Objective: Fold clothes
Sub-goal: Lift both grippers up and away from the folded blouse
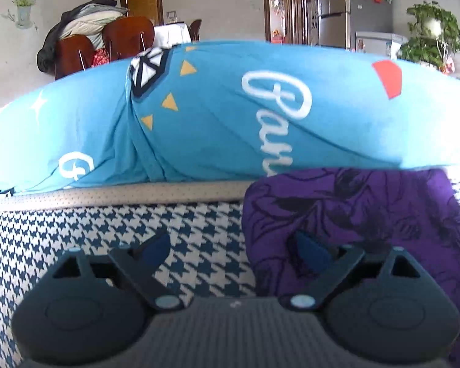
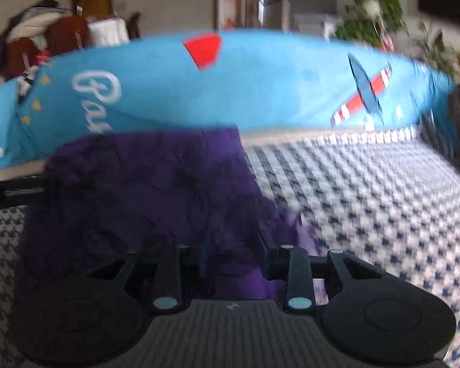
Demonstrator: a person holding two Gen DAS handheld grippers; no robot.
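Purple fabric with a dark floral print was the thing I cared about, lying on the houndstooth cover with its far end tucked right up against the big blue printed cushion at the back. From the left wrist view, my left gripper sat low over the cover with its jaws spread wide and nothing between them, the right-hand finger over the cloth's left edge and the other over bare houndstooth, which I'd guess put it where it could take that edge. The right gripper was over the near part of the same garment, jaws apart, but that picture was smeared with motion blur, so I honestly couldn't tell whether any cloth was pinched in there. How neatly the garment lay was hard to read too: it looked like a fairly flat slab with a rumpled surface, which would fit a piece partway folded or one just spread out. Straddling both sides made sense to me for keeping floppy fabric even.
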